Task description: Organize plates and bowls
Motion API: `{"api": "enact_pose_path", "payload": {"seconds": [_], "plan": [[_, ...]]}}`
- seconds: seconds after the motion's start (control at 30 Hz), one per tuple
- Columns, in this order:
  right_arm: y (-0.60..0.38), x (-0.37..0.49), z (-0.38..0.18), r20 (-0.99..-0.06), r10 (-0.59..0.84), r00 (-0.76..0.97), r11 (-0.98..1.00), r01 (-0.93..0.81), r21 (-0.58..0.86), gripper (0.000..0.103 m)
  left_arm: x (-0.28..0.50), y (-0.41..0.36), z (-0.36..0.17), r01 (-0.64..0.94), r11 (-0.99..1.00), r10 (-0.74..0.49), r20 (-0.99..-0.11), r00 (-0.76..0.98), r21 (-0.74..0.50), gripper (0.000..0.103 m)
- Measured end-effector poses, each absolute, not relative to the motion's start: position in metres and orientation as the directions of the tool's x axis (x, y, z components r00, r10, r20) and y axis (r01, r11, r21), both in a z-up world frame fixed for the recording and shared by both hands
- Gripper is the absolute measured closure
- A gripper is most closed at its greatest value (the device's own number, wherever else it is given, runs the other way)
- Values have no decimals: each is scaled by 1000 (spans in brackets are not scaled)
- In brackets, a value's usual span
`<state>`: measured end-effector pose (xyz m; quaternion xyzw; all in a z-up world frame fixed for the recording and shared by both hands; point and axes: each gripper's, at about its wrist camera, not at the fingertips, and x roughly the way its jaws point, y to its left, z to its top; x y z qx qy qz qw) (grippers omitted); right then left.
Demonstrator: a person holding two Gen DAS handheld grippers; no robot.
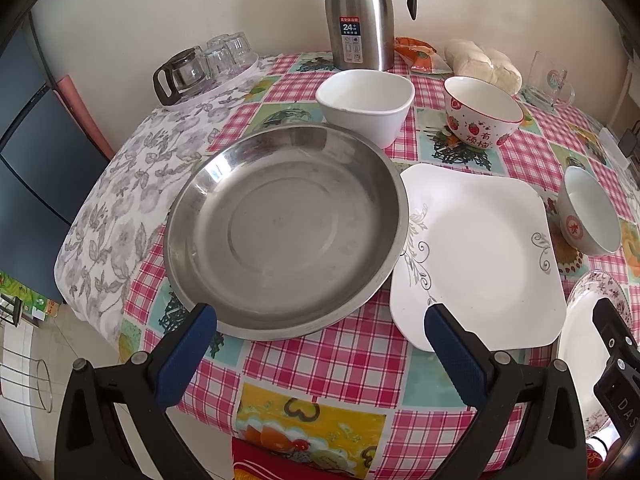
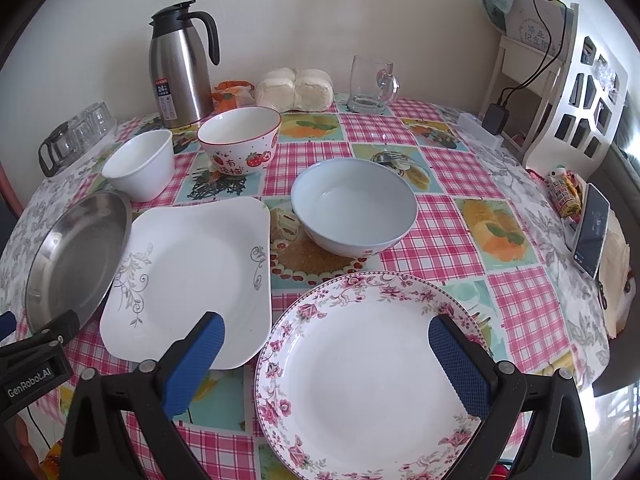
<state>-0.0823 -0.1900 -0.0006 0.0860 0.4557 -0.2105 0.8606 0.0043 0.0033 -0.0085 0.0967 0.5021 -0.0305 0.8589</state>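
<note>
Evidently nothing had been gathered yet: every dish lay separately on the worktop [image 2: 460,216]. We held our left claw [image 1: 320,328] wide open and empty just short of the near rim of the steel plate [image 1: 284,232], which lay straight ahead of it, between the finger lines. Our right claw [image 2: 326,338] was likewise spread wide and held nothing, hovering over the near half of the flowered plate [image 2: 360,376], whose rim ran under both fingers. Between these two sat the square white plate [image 2: 192,280], its left edge seemingly tucked just under the steel plate's rim, though we could not tell whether they touched. The blue bowl [image 2: 354,208] stood just beyond the flowered plate, nearer the right claw; the strawberry bowl [image 2: 240,140] and the plain white bowl [image 2: 140,164] stood farther back, before the flask [image 2: 180,68]. We judged the right claw the better placed to begin, since the flowered plate's edge lay nearest and only a short drop toward that rim was needed.
</note>
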Motion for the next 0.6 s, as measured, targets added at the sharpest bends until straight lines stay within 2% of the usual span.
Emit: {"api": "enact_pose_path", "payload": {"seconds": [0.6], "plan": [[-189, -83, 1, -816, -288, 501, 897, 439, -47, 0, 5, 2, -6, 145, 980, 49, -867, 496, 138, 0]]}}
